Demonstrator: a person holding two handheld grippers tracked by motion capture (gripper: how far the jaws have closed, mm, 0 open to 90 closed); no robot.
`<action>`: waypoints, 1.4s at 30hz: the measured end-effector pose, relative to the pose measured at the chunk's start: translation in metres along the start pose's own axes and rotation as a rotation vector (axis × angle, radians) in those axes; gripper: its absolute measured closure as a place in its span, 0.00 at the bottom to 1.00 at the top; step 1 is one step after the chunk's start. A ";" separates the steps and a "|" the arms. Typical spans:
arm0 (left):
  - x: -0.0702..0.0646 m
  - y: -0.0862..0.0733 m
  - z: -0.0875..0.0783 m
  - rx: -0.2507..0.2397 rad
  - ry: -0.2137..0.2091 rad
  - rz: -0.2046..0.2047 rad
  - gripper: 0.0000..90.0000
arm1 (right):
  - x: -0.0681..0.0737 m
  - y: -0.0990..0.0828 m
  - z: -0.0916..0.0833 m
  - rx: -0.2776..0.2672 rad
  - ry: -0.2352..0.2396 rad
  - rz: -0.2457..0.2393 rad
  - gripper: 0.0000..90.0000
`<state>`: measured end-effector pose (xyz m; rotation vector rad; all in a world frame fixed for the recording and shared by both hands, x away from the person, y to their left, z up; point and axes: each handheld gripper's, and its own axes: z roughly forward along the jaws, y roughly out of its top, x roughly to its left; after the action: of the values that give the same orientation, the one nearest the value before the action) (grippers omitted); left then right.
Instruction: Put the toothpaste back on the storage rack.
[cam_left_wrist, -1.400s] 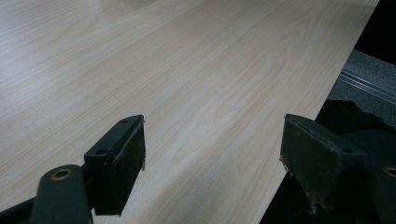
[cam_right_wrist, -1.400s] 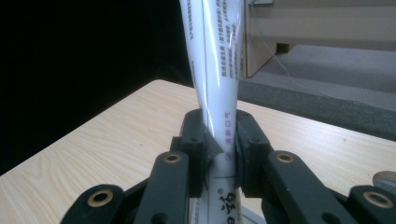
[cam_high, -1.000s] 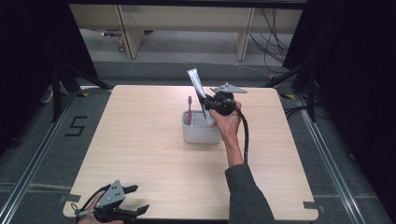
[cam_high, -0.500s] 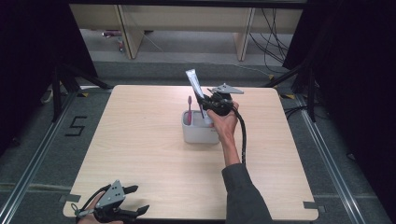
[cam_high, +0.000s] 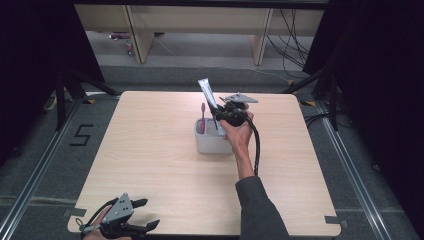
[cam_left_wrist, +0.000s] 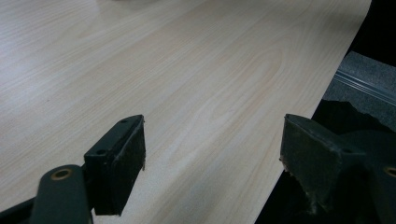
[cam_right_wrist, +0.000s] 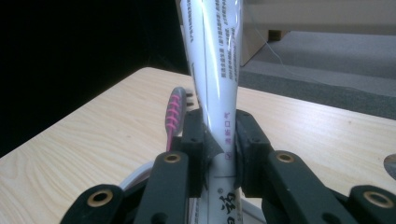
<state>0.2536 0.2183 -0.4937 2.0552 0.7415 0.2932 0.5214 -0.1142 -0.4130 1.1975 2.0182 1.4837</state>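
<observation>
Pale wood counter (cam_high: 150, 165), high view: the right hand-held gripper (cam_high: 221, 111) pinches a white tube (cam_high: 207, 94) above a grey cup (cam_high: 212, 142) that already holds a pink toothbrush (cam_high: 203, 114); the left hand-held gripper (cam_high: 145, 227) rests at the near edge. Left gripper view: jaws spread over bare counter (cam_left_wrist: 196, 70), nothing between them. Right gripper view: both pads press the tube (cam_right_wrist: 215, 60), upright, beside the toothbrush (cam_right_wrist: 173, 114). Judged: toothbrush placed; the tube is yet to be lowered and released.

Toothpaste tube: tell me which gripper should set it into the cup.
Right. The right gripper is shut on the tube, directly over the cup that holds the toothbrush. The left gripper rests open at the table's near edge, far from both.
</observation>
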 end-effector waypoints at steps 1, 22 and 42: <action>0.000 0.000 0.000 0.003 0.000 0.003 0.24 | 0.001 -0.001 0.000 0.007 -0.002 0.002 0.85; -0.001 0.000 0.001 -0.005 -0.005 -0.003 0.24 | 0.002 -0.010 0.002 0.033 -0.009 -0.044 0.84; -0.001 0.000 0.000 0.006 0.003 0.009 0.24 | 0.004 -0.008 -0.006 0.110 -0.013 -0.068 0.81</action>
<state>0.2525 0.2175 -0.4930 2.0645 0.7356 0.2996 0.5115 -0.1149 -0.4174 1.1655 2.1340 1.3451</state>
